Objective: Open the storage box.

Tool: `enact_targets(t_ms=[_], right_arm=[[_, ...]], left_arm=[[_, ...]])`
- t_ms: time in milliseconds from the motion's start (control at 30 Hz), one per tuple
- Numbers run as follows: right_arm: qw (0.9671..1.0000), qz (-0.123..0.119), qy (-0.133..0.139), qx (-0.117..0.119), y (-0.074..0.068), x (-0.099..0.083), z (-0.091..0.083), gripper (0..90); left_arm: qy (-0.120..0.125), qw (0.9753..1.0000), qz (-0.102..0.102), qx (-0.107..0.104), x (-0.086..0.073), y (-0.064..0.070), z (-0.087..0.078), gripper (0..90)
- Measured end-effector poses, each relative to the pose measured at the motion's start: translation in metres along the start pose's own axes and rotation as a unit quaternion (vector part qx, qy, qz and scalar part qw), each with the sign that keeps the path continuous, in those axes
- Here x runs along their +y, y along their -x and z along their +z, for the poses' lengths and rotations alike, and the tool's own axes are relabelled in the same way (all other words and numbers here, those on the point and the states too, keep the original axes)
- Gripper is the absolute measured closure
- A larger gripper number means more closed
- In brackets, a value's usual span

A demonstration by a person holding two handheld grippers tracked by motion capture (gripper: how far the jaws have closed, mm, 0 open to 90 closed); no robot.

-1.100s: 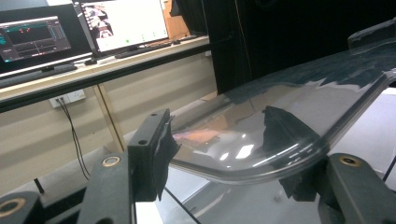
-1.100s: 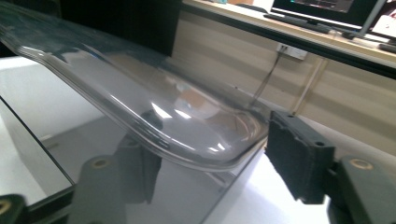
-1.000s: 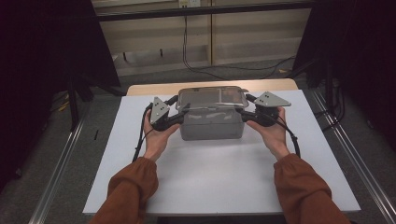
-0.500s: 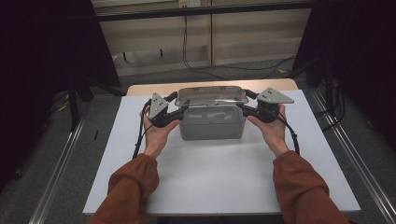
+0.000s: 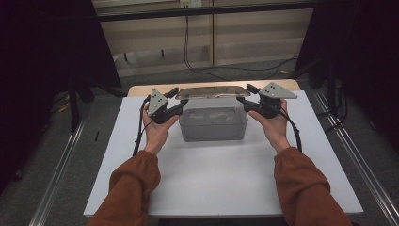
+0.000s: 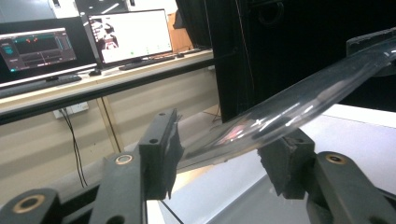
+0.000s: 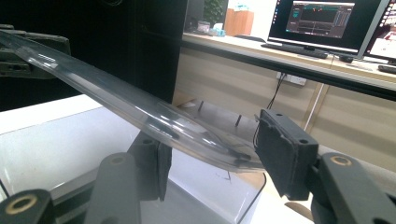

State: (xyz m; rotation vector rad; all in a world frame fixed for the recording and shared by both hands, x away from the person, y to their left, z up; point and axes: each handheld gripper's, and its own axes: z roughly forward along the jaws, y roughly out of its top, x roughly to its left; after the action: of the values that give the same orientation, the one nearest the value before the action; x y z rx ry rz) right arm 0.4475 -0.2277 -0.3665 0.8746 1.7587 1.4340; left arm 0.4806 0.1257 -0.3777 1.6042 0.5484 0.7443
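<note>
While each tool stands wide, the clear lid [image 5: 212, 91] rests between their jaws above the box [image 5: 214, 123].

On the white tabletop [image 5: 221, 179] stands one clear plastic box [image 5: 214, 123], near the far edge and midway between the left and right edges. One clear lid [image 5: 212, 91] hangs above the box. Two grippers are there: the left gripper [image 5: 181, 97] at the lid's left end and the right gripper [image 5: 242, 93] at its right end, one hand under each, two hands in all. Beyond the table, two lit monitors [image 6: 128, 35] stand on one long desk.
</note>
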Motion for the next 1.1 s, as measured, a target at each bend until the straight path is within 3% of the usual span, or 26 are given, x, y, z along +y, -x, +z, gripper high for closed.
enact_targets(t_ms=[133,767,1100], right_arm=[[1.0000,0.000,0.004,0.002,0.003,0.003,0.002,47.7],[0.9997,0.003,0.023,-0.002,0.011,0.012,0.009,55.1],[0.9995,-0.001,0.029,-0.013,0.016,0.008,0.015,57.3]], left_arm=[[0.006,1.0000,0.003,-0.003,0.002,-0.001,0.002,55.0],[-0.001,0.9999,0.003,0.012,0.005,-0.015,0.016,53.7],[-0.009,0.9998,0.018,0.010,0.008,-0.018,0.025,56.5]])
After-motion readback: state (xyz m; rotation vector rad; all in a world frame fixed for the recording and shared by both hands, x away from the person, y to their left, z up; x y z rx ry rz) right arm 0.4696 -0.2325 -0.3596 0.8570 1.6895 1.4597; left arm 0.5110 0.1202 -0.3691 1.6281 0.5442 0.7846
